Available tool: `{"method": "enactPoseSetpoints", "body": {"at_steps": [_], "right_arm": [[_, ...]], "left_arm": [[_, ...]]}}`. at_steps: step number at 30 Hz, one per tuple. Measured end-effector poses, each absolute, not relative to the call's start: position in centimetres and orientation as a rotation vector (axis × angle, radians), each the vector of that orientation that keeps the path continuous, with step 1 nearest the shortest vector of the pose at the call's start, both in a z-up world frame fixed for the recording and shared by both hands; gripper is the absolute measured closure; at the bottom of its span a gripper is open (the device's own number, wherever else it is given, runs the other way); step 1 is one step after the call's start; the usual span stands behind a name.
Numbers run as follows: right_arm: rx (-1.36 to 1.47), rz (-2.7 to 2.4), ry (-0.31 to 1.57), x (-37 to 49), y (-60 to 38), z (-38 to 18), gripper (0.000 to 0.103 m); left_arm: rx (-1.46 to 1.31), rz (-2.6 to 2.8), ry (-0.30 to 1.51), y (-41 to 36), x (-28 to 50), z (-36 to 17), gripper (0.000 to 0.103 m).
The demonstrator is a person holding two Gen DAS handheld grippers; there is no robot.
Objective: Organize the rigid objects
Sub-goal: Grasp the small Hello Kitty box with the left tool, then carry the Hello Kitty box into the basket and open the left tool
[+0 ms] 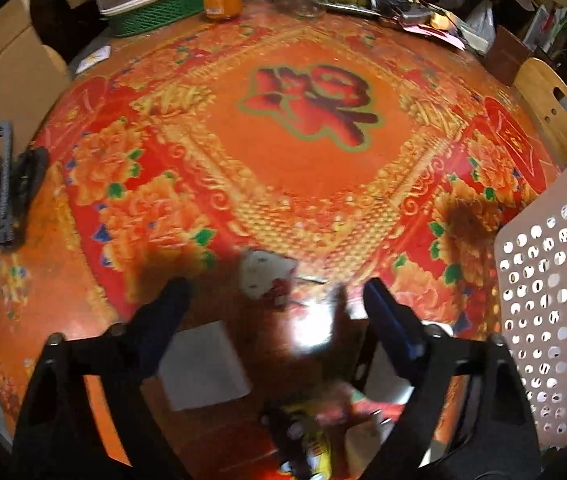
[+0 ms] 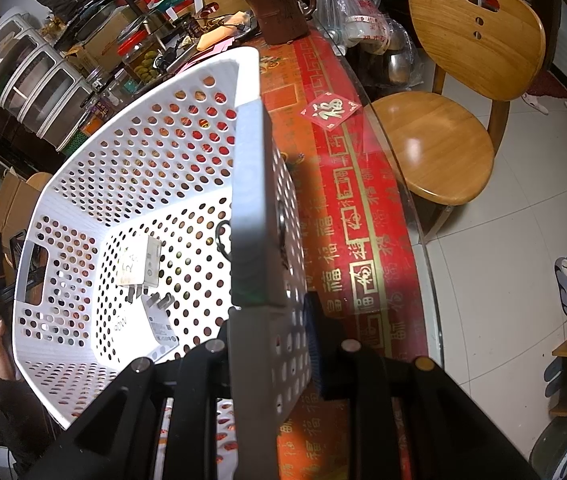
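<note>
My left gripper [image 1: 273, 294] is open and empty above the table. A small white and red object [image 1: 265, 278] lies on the cloth between its fingertips. A white flat box [image 1: 203, 364] lies nearer, below the left finger. Blurred colourful items [image 1: 323, 420] lie under the gripper. My right gripper [image 2: 267, 320] is shut on the rim of the white perforated basket [image 2: 123, 184], holding its right wall. Two white chargers [image 2: 141, 264] and another [image 2: 159, 330] lie in the basket. The basket also shows in the left wrist view [image 1: 547, 292] at right.
The round table has a red and orange cloth [image 1: 303, 152]. Jars [image 1: 223, 0], a green basket [image 1: 151, 16] and clutter stand at its far edge. A brown mug [image 2: 281, 12] stands beyond the basket. A wooden chair [image 2: 443, 128] stands by the table's right side.
</note>
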State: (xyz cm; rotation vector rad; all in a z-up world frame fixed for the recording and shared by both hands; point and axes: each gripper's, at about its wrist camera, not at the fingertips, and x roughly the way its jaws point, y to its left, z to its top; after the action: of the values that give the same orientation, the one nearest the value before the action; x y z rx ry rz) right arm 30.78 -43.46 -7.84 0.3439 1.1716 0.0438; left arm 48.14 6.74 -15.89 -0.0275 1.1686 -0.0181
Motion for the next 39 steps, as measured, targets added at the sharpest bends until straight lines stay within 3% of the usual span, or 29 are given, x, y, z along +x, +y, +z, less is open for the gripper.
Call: {"method": "enactPoseSetpoints", "body": {"at_steps": [3,6,16,26,39], "right_arm": [[0.340,0.045,1.173,30.8,-43.4,-7.8,0.081],[0.340,0.046,1.172,30.8,-43.4,-7.8,0.081],[0.341,0.047,1.171,30.9,-43.4,-7.8,0.081],[0.335,0.049,1.174,30.9,-43.2,-7.8,0.081],[0.332,0.051,1.175,30.9,-43.2,-7.8,0.081]], "left_arm": [[0.001,-0.007,1.186,5.8,48.8,-16.5,0.045],[-0.029,-0.001,1.183,6.1,49.0,-16.4,0.058],[0.000,0.058,1.125,7.1,48.5,-15.1,0.059],[0.068,0.110,1.027,5.8,47.2,-8.5,0.059],[0.188,-0.009,0.902,-4.8,44.3,0.6,0.058]]}}
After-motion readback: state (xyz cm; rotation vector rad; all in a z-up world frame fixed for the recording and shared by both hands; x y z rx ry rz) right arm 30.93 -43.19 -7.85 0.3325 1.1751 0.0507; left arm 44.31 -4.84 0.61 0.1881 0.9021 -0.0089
